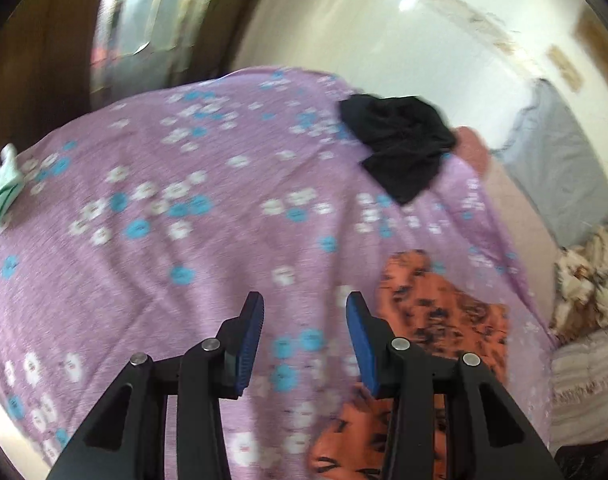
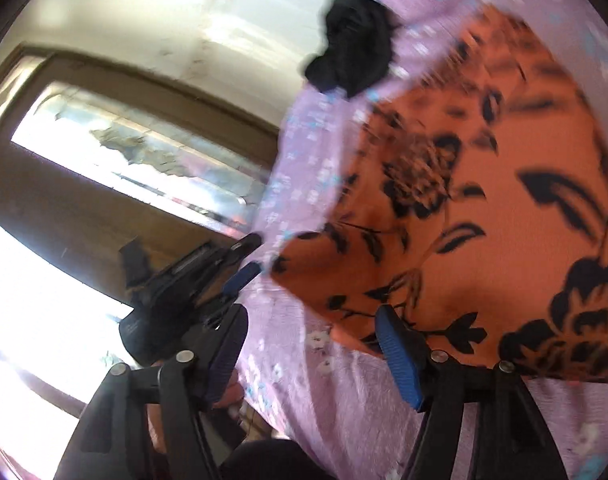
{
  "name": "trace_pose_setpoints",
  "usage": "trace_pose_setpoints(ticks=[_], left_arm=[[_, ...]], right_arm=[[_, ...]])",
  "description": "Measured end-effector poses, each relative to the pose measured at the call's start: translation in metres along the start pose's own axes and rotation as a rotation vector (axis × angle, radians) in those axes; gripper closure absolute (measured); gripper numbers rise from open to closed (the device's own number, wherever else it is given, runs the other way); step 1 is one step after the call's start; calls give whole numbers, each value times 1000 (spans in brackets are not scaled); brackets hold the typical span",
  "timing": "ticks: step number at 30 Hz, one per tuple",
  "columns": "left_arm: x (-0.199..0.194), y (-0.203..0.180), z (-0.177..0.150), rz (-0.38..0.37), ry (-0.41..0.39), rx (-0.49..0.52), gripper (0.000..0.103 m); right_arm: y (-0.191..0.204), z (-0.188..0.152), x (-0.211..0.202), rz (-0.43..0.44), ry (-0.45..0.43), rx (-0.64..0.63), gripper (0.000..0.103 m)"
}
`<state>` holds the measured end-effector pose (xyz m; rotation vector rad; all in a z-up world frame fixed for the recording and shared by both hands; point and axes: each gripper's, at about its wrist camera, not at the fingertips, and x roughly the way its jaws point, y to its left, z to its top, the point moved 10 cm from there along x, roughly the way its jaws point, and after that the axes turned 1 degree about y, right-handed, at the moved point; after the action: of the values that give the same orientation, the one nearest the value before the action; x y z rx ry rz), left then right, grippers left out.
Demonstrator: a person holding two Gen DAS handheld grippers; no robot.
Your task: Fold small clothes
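The left gripper is held with its blue-padded fingers spread and nothing between them, above the lilac bedsheet printed with white and blue flowers. Just to its right, partly behind the right finger, the orange cloth with a black floral print is seen lying flat on the sheet. Farther ahead and to the right a crumpled black garment is found, and far off to the left a small mint-green garment lies near the sheet's edge.

The right gripper is likewise spread and empty. The orange cloth is spread just ahead of it and to its right, its near edge close to the right finger; the black garment lies beyond.

The step in hand is judged to be the approach to the orange cloth, no fold being yet begun. Next, one edge or corner would need to be pinched by each gripper. Both views are blurred, so finer detail cannot be told.
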<state>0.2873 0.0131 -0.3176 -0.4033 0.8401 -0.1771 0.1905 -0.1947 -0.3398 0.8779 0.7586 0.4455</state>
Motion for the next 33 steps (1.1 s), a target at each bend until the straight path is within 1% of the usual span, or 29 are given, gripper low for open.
trace_pose_setpoints(ticks=[1, 2, 3, 4, 5, 7, 8, 9, 10, 11, 13, 14, 15, 16, 17, 18, 21, 22, 24, 25, 27, 28, 29, 31, 32, 33], left_arm=[[-2, -8, 0, -20, -6, 20, 58], [-4, -23, -2, -50, -14, 62, 57], [-7, -37, -5, -75, -23, 104, 56], [-9, -49, -9, -99, -30, 137, 55], [-11, -61, -13, -127, -33, 169, 55], [-12, -84, -22, -156, -35, 248, 53], [-11, -93, -28, -143, -38, 290, 53], [-6, -96, -33, -104, -31, 326, 52], [3, -96, -40, -55, -3, 351, 52], [16, -90, -50, 1, 48, 359, 52], [40, -70, -66, 91, 167, 330, 52], [52, -53, -75, 140, 228, 279, 52], [56, -43, -76, 156, 249, 240, 49], [57, -37, -76, 136, 261, 197, 49], [57, -36, -74, 121, 271, 181, 49], [56, -37, -74, 129, 268, 197, 49], [54, -40, -74, 153, 255, 228, 49], [54, -40, -73, 159, 255, 230, 48], [55, -40, -74, 165, 255, 234, 47], [54, -41, -74, 167, 257, 236, 47], [58, -39, -75, 163, 265, 232, 45], [63, -39, -76, 165, 268, 231, 43], [63, -38, -76, 164, 269, 228, 43], [65, -38, -76, 163, 271, 230, 43], [64, -39, -76, 164, 270, 234, 43], [63, -38, -77, 164, 269, 235, 43]], right_arm=[[1, 4, -13, -13, -34, -26, 39], [-2, 8, -22, -41, -63, -36, 47], [-8, 13, -31, -73, -92, -36, 52], [-17, 18, -40, -102, -121, -25, 59], [-28, 22, -48, -127, -145, -4, 64], [-53, 28, -56, -164, -172, 67, 64], [-64, 28, -56, -170, -173, 104, 64], [-75, 29, -51, -180, -162, 131, 68], [-90, 24, -45, -200, -131, 157, 75], [-98, 19, -43, -211, -118, 175, 86], [-102, 17, -42, -199, -117, 198, 87], [-102, 18, -42, -201, -109, 197, 87], [-102, 19, -44, -208, -97, 192, 87], [-99, 22, -45, -215, -84, 180, 87], [-96, 30, -47, -226, -88, 159, 86], [-94, 39, -47, -239, -102, 143, 83], [-92, 78, -49, -292, -161, 139, 82], [-97, 92, -48, -319, -176, 154, 82], [-111, 109, -43, -377, -180, 183, 82], [-125, 120, -37, -421, -186, 202, 82], [-149, 128, -20, -466, -163, 232, 84], [-163, 130, -8, -482, -120, 255, 84], [-169, 133, -3, -487, -101, 264, 84], [-163, 144, -2, -506, -97, 250, 82], [-156, 147, 2, -497, -96, 239, 82], [-147, 151, 5, -470, -99, 227, 82]])
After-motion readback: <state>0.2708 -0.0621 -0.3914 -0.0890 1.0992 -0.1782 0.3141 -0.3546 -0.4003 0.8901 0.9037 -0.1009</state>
